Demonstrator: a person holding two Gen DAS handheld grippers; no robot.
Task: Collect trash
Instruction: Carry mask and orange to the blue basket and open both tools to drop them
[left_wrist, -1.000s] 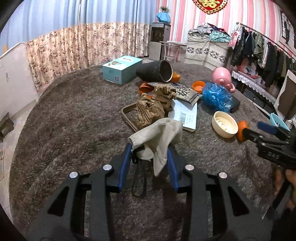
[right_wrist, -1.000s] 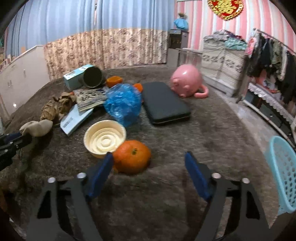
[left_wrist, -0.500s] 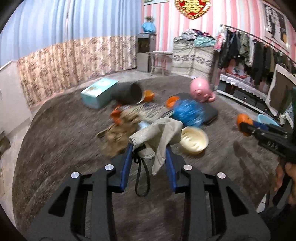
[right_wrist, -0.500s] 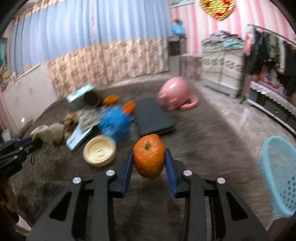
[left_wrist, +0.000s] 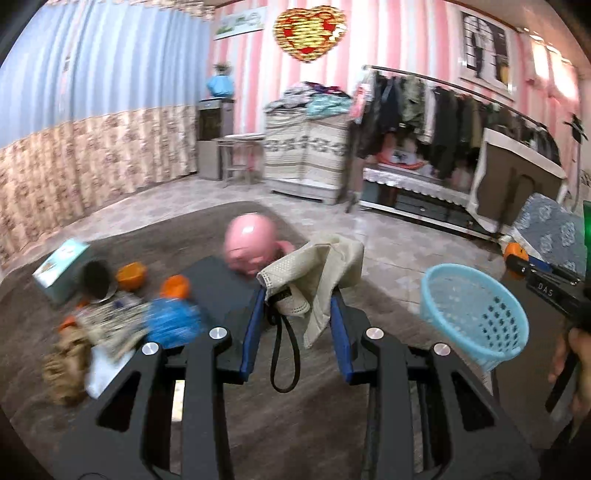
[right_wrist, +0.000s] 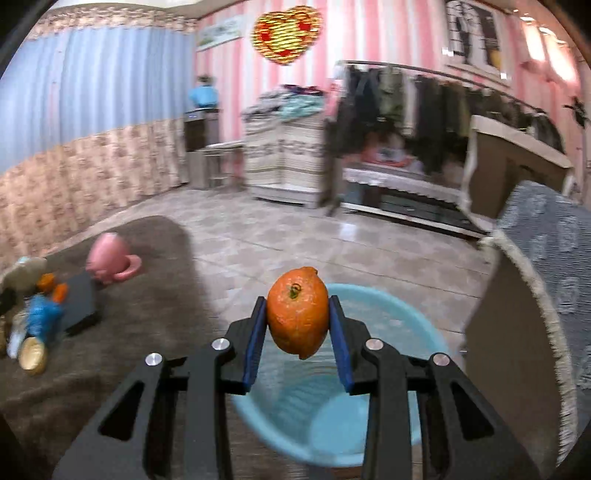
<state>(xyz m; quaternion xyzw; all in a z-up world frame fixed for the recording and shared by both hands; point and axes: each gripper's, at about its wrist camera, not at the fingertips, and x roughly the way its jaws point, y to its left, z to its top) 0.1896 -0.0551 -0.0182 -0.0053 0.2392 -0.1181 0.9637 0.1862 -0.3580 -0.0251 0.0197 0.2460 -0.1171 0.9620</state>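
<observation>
Over the blue basket (right_wrist: 332, 406), right gripper (right_wrist: 297, 325) clamps the orange (right_wrist: 297, 317), skin dimpled, stem facing camera; not yet dropped. Left gripper (left_wrist: 298, 325) pinches a beige mesh cloth (left_wrist: 314, 273) with black strap, basket near right. Far left on rug (left_wrist: 74, 424): crumpled paper, blue bag remain. Roughly early-to-mid task.

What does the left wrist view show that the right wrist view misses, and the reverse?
Left only: the left gripper clamped on a beige cloth, and a teal box. Right only: the inside of the blue basket. Both: the basket, the right gripper holding the orange, and the pink piggy bank.
</observation>
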